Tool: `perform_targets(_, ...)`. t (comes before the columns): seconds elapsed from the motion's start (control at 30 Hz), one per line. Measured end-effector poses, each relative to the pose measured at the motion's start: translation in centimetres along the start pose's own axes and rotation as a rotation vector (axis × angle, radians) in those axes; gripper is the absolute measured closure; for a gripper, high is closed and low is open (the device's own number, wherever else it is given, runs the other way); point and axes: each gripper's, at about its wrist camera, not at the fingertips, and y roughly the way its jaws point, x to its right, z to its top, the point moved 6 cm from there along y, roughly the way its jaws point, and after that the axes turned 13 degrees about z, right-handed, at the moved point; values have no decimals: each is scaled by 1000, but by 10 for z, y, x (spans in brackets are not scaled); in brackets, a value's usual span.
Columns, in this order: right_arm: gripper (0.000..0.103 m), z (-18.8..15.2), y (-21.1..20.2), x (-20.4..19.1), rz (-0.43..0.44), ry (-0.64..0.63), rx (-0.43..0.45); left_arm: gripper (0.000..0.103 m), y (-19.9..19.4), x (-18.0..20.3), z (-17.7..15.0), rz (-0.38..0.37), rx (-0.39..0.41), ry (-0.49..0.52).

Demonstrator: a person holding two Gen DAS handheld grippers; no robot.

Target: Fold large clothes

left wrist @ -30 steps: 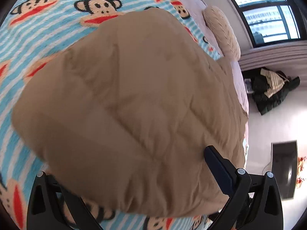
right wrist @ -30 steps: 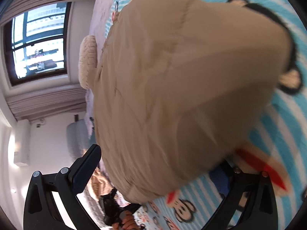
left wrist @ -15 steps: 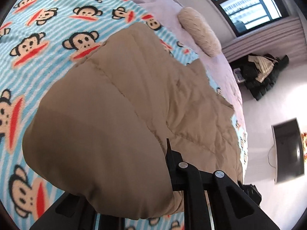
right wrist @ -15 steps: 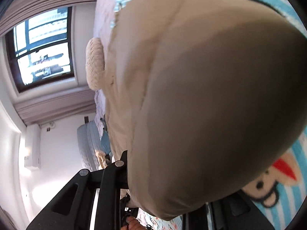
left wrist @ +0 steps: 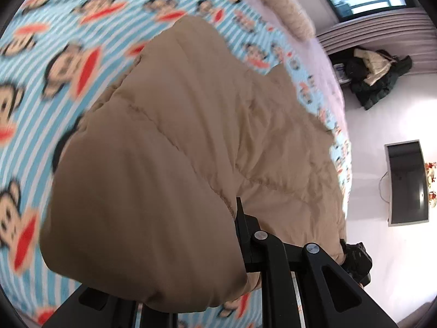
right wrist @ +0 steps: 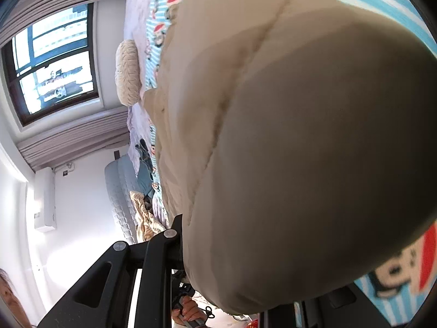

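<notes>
A big tan quilted coat (left wrist: 191, 136) lies on a bed with a blue striped monkey-print sheet (left wrist: 54, 54). My left gripper (left wrist: 218, 227) is shut on the coat's near edge; only one black finger (left wrist: 243, 227) shows, the other is buried under the fabric. The pinched fold bulges up toward the camera. In the right wrist view the same coat (right wrist: 300, 136) fills most of the picture. My right gripper (right wrist: 207, 240) is shut on another part of that edge, with one finger (right wrist: 174, 235) visible beside the fabric. The sheet (right wrist: 404, 281) shows below the lifted fold.
A cream knitted pillow (left wrist: 286, 13) lies at the bed's far end near a window (right wrist: 54, 63). Dark clothes (left wrist: 374, 76) are piled on the floor past the bed, next to a monitor (left wrist: 407, 183). A hand (right wrist: 188, 311) shows below the coat.
Both grippers stood open around the coat's edge, then shut on it. They have since lifted and pulled the edge, so the fold now looms larger in both views.
</notes>
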Motion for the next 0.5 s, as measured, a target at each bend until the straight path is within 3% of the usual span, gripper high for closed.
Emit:
perform_targets(0.13,74,6,-3,19,-41,32,10,78,15,-23,-13,41,-45,-53)
perform_targets(0.23,62,9,-3,19,-84,38,6,54,15,-33,-13,113,-48,-81)
perform_targets(0.37,54,7,-4,5,-188,-3,-22,55,2,-37,-14,196,-54,-34)
perform_targets(0.5,53,-5,-6,-16,-286,-93,-93,55,-25,-36,-16,281,-39,46)
